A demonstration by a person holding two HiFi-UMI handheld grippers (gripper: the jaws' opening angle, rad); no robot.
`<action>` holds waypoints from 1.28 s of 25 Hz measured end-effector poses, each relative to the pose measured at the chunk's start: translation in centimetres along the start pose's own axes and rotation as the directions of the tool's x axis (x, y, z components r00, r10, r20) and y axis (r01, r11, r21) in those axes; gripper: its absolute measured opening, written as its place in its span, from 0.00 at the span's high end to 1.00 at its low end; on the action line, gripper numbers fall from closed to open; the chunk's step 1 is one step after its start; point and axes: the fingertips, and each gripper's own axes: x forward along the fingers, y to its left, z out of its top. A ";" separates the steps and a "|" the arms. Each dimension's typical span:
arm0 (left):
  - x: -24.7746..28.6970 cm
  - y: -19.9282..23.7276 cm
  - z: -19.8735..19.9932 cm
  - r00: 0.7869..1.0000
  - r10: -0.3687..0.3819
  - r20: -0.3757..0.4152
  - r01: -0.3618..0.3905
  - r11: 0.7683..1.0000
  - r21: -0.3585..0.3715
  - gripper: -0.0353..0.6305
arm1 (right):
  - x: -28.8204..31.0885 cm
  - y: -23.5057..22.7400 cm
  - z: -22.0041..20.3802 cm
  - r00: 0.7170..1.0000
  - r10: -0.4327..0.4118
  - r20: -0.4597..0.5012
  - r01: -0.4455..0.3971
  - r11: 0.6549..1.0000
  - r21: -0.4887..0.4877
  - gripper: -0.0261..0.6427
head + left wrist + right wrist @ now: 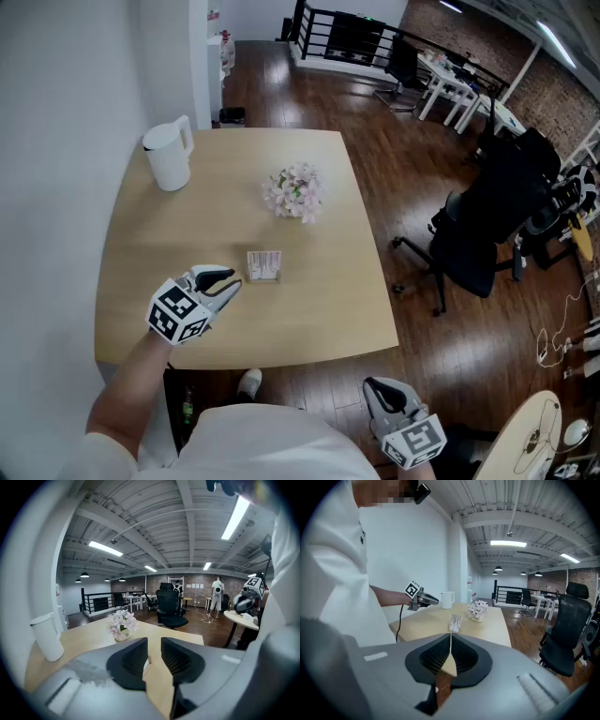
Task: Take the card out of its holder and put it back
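Note:
The card holder (264, 266), a small clear stand with a white card upright in it, sits on the light wooden table (309, 187) near the front. My left gripper (234, 284) hovers just left of it, jaws open and pointing at it, nothing between the pads. In the left gripper view the left gripper (153, 651) shows a narrow gap, with a sliver of the holder (146, 664) beyond it. My right gripper (372, 384) hangs off the table's front right edge, shut and empty. The right gripper view shows the right gripper (450, 639) with its pads meeting, and the holder (454, 622) farther off.
A white jug (170, 155) stands at the table's far left. A small pot of pale flowers (295, 192) sits mid-table, beyond the holder. A black office chair (473, 239) stands on the wood floor to the right. A white wall runs along the left.

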 end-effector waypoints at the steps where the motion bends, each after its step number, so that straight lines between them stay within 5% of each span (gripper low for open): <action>1: 1.2 1.4 0.1 1.000 -0.012 -0.005 0.012 1.000 0.015 0.80 | 0.8 -0.2 0.4 1.000 -0.014 0.000 0.014 1.000 0.003 0.94; 14: 13.3 8.0 -5.0 0.964 -0.209 -0.165 0.212 0.977 -0.001 0.77 | 2.9 -1.1 1.2 0.977 -0.200 -0.072 0.208 0.971 0.117 0.94; 25: 14.3 7.8 -5.5 0.934 -0.330 -0.138 0.330 0.944 -0.022 0.91 | 3.0 -0.8 0.2 0.960 -0.250 -0.129 0.269 0.951 0.155 0.94; 32: 13.5 7.6 -4.4 0.932 -0.337 -0.133 0.340 0.940 -0.001 0.92 | 3.1 -0.7 0.1 0.961 -0.242 -0.130 0.261 0.952 0.159 0.94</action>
